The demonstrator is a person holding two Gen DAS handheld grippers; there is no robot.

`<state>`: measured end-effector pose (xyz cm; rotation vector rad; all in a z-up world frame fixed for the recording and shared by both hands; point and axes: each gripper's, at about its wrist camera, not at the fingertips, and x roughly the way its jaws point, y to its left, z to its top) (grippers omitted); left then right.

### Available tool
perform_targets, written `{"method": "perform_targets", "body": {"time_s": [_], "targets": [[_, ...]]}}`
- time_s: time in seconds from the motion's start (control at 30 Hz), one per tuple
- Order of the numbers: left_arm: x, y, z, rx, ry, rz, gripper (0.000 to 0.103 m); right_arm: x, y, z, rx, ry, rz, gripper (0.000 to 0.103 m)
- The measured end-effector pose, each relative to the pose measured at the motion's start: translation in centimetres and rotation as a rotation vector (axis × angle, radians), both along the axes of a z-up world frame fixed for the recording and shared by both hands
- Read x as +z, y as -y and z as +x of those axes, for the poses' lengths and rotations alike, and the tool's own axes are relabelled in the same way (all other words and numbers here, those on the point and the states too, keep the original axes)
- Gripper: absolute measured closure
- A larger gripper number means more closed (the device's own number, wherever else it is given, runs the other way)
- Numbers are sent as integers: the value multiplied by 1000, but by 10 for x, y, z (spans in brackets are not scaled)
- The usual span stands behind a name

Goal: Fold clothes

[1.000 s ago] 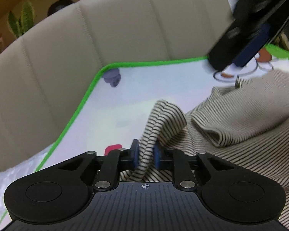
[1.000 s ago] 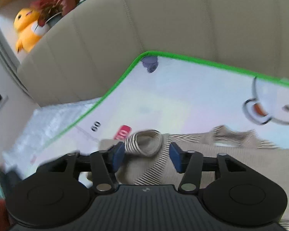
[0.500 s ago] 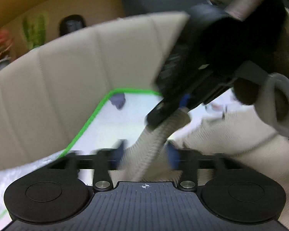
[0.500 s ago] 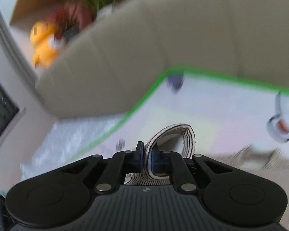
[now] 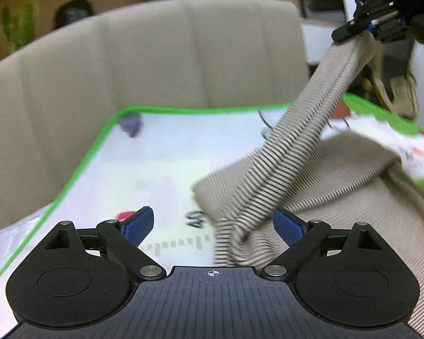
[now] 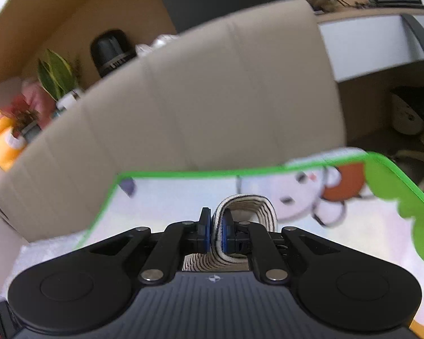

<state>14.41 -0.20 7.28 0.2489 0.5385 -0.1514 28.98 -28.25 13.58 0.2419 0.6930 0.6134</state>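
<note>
We are gripping the striped sleeve (image 6: 257, 206) of the one sweater (image 5: 353, 186) in our right gripper (image 6: 216, 233), now lifted near the mat's (image 5: 161, 169) far edge. Our left gripper (image 5: 213, 226), clamped on that sleeve a second ago, is opening wide, pads clear.

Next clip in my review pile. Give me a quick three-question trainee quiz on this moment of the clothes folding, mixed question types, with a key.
1. True or false: the right gripper is clamped on the striped sleeve.
2. Multiple choice: the left gripper has its jaws (A) pressed on the sleeve, (B) opening with the sleeve passing between them unpressed, (C) shut on nothing.
3. Fill in: the beige sweater lies on a play mat with a ____ border.

Key: 1 true; 2 B; 3 green.
</note>
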Motion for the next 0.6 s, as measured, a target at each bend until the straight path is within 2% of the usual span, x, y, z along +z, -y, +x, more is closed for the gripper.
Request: {"method": "perform_targets", "body": {"time_s": [0.13,0.23,0.37,0.47,0.53,0.57,0.6], "targets": [[-16,6,15,23,-29,65,8,-29,3,-2,-3,-9,-112,96],[-27,6,24,59,-49,106,7,-63,-2,-6,0,-39,-216,96],[-32,-4,22,82,-69,105,4,-112,-6,-18,15,-52,-352,96],[-33,-6,18,79,-71,120,4,-118,-9,-27,23,-10,-396,94],[-30,-11,17,101,-88,103,3,-114,-13,-30,39,9,-427,91],[-29,-14,16,119,-99,89,4,-112,-15,-32,47,18,-437,85],[-27,-19,16,143,-111,69,4,-112,-17,-35,54,25,-442,75]]}}
